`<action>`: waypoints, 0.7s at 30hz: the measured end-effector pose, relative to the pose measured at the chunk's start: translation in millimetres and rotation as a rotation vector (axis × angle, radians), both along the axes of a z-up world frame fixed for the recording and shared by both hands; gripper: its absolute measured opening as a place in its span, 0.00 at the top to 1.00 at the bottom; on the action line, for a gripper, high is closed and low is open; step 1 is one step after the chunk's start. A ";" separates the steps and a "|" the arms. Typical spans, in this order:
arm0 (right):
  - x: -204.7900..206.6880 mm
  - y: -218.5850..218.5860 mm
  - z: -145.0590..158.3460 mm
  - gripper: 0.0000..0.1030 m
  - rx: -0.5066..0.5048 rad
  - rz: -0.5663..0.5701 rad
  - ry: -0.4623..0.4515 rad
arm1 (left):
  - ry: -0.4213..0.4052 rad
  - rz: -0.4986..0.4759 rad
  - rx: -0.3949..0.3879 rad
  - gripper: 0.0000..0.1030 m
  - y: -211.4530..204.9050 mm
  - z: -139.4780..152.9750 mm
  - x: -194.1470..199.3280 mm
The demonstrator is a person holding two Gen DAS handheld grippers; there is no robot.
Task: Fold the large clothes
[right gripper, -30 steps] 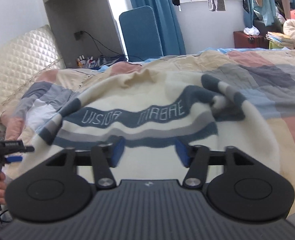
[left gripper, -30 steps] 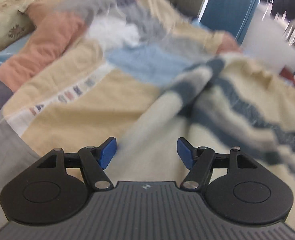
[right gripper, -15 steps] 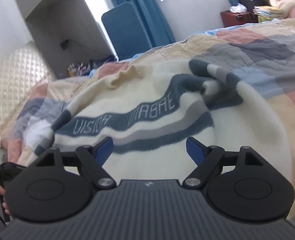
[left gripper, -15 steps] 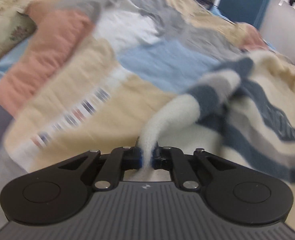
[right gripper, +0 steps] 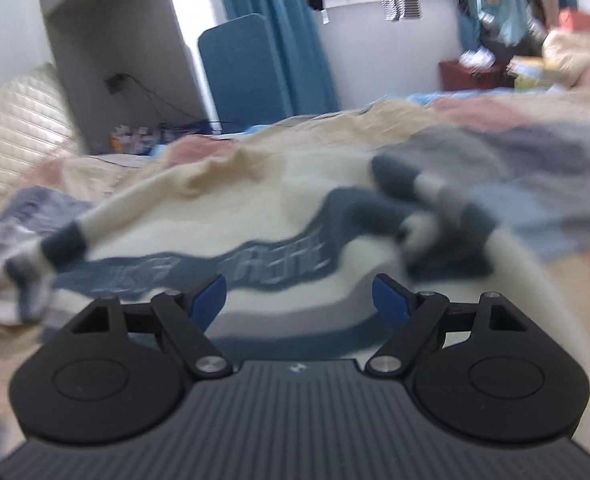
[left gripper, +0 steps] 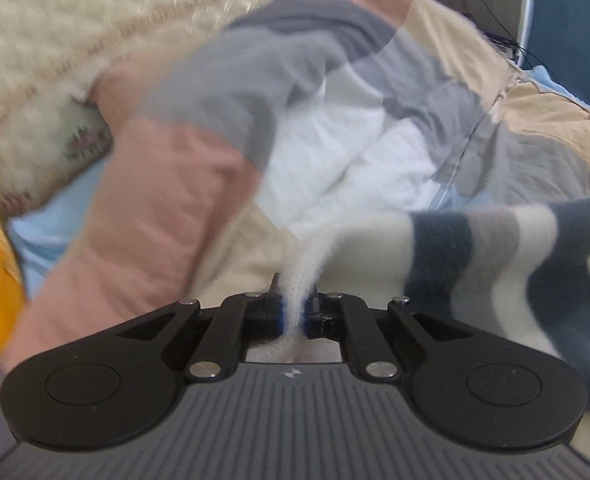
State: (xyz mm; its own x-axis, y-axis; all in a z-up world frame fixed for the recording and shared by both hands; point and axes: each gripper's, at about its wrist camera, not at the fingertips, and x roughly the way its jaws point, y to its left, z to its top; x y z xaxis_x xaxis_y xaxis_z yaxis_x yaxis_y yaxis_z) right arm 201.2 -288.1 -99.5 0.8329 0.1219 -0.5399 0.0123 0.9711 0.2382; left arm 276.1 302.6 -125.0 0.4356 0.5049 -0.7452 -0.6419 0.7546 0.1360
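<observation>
We see each gripper, left gripper [left gripper: 293, 316] and right gripper [right gripper: 301, 296], as a ribbed grey body with two black round lobes, black linkage arms, silver screws and blue pads [right gripper: 209, 294].

We see a bed [right gripper: 535, 128] under a patchwork quilt [left gripper: 199, 184]; on the quilt lies a cream sweater [right gripper: 295, 208] with blue-grey stripes, rumpled.

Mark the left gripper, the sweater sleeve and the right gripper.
left gripper [left gripper: 293, 312]: left wrist view, between its fingertips.
sweater sleeve [left gripper: 467, 240]: left wrist view, striped part.
right gripper [right gripper: 301, 296]: right wrist view, between its fingertips.
</observation>
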 end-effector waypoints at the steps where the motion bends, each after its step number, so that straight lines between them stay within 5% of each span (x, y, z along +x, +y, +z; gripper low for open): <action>1: 3.7 -4.0 -1.5 0.21 0.005 -0.009 -0.002 | -0.013 0.011 -0.018 0.91 5.7 -8.2 0.3; 12: 43.7 -16.5 -20.2 0.21 0.003 -0.102 0.038 | -0.086 -0.044 -0.035 0.90 13.4 -33.6 1.4; 14: 46.6 -18.8 -21.2 0.21 0.006 -0.113 0.040 | -0.119 -0.055 -0.055 0.71 6.6 -27.7 -7.5; 15: 47.3 -20.4 -20.9 0.21 0.015 -0.119 0.038 | -0.142 -0.082 -0.075 0.47 1.2 -23.3 -12.3; 16: 46.9 -22.1 -20.1 0.20 0.024 -0.121 0.032 | -0.164 -0.110 -0.077 0.36 -5.9 -18.6 -17.6; 21: 41.9 -26.6 -12.9 0.21 0.024 -0.143 0.003 | -0.183 -0.236 0.017 0.31 -63.6 5.5 -41.1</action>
